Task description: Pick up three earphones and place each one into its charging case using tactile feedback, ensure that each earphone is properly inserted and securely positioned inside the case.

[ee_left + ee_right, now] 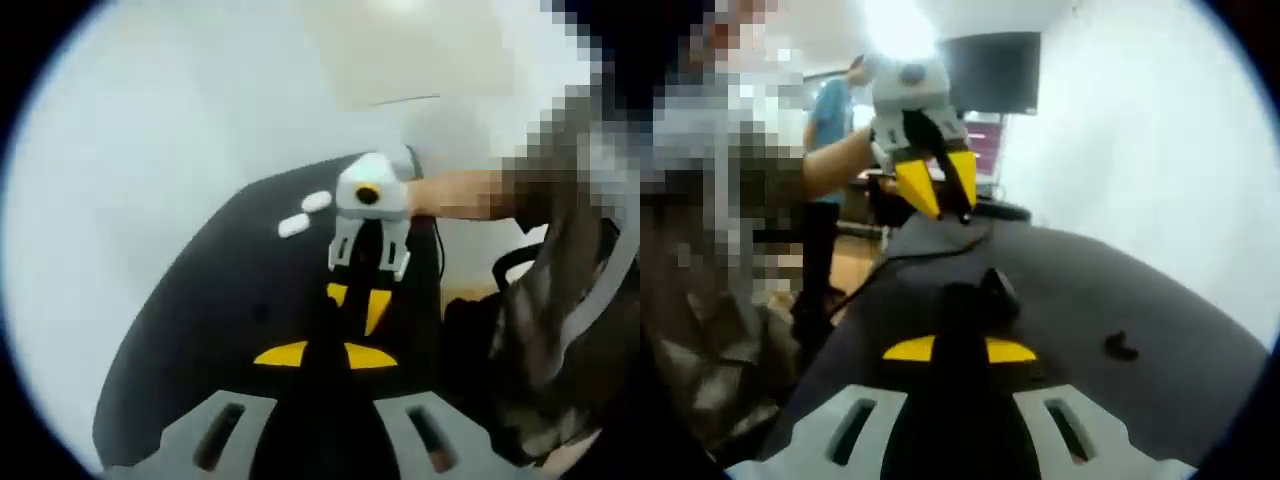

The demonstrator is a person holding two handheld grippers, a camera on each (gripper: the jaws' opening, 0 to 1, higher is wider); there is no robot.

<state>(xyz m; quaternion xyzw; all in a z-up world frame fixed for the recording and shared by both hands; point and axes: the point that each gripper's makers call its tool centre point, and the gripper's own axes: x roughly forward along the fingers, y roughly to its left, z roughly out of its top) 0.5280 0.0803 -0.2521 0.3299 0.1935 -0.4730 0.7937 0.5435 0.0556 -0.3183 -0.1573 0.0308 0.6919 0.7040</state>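
Left gripper view: at lower centre the left gripper (pixel 322 352) is seen with yellow tips nearly pressed together around something dark; what is pinched cannot be told. Two white cases (pixel 305 213) lie on the black table (pixel 200 320) at centre, beside the right gripper (pixel 368 262). Right gripper view: the right gripper's tips are nearly together at lower centre, a dark case (pixel 992 292) just beyond them; a small earphone (pixel 1121 346) lies at right. The left gripper hangs at upper centre, jaws slightly spread.
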